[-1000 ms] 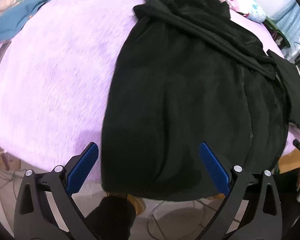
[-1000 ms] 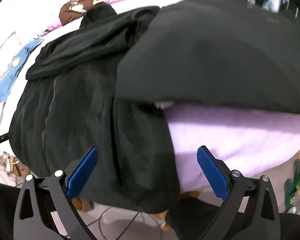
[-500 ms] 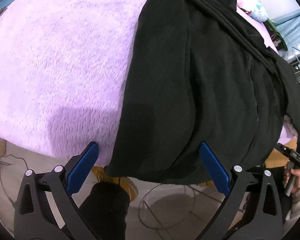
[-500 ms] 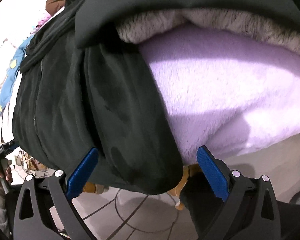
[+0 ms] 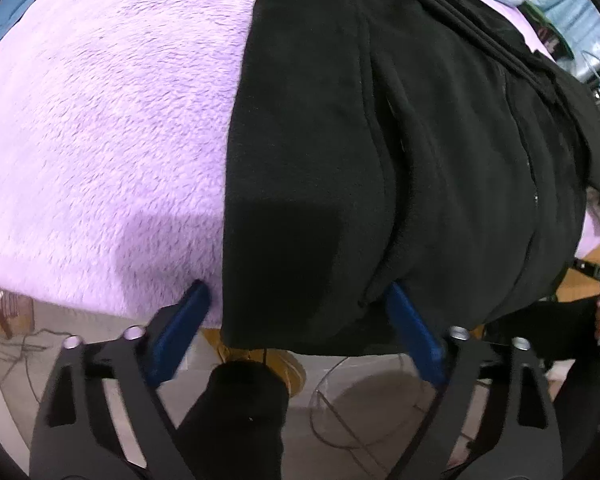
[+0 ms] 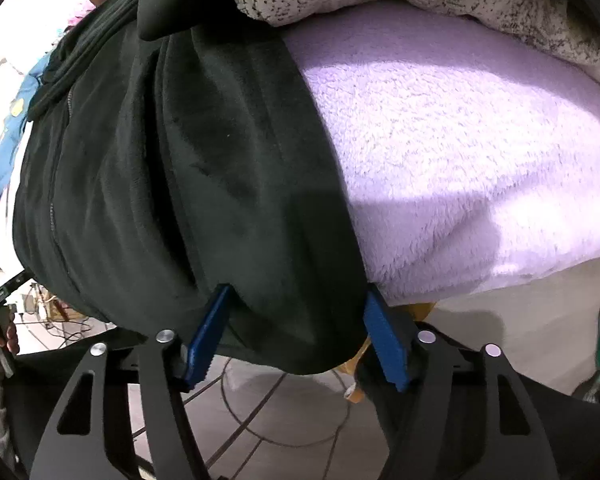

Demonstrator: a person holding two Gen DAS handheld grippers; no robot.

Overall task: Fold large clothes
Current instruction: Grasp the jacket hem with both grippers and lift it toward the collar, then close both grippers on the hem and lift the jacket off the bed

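Seemingly both hand-held grippers [image 5: 296, 320] [image 6: 296, 324] astride jacket hem [image 5: 300, 332].

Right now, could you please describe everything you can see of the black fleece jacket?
The black fleece jacket is soft and plush, with a front zipper. It lies flat on the lilac fuzzy blanket, hem overhanging the bed edge. The left tool and right tool each straddle the hem, open.

The left gripper [image 5: 296, 322], fingers spread, straddles the black jacket's [image 5: 380, 152] hem on the lilac blanket [image 5: 108, 132].
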